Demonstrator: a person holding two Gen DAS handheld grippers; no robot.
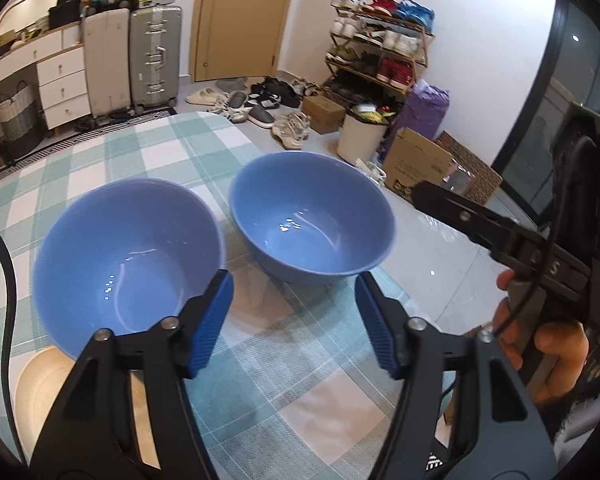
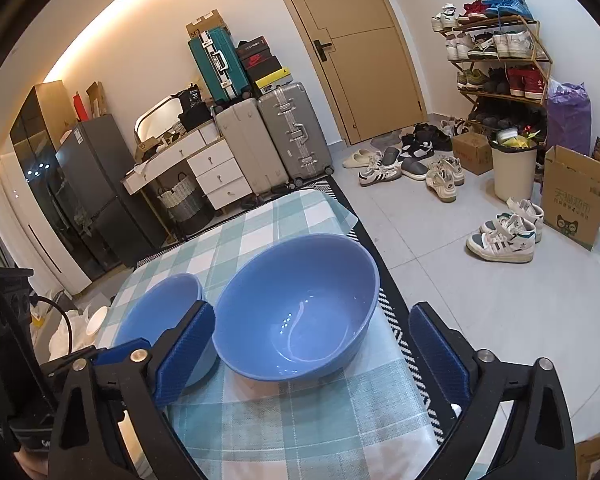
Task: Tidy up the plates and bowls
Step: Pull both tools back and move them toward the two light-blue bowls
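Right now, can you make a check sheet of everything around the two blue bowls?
Surface: checked tablecloth over the table.
Job's things: left blue bowl and right blue bowl, upright, empty, side by side; cream plate at the table's near-left edge.
Clutter: nothing seen.
Grippers: left gripper open, empty; right gripper open, empty.
Cables: black cable at left.
Surroundings: suitcases, shoe rack, bin, cardboard box.

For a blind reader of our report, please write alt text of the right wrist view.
Two empty blue bowls sit side by side on a checked tablecloth; the open right gripper points at the right bowl, while the left bowl is partly hidden behind a finger. Behind are suitcases, a door and a shoe rack.
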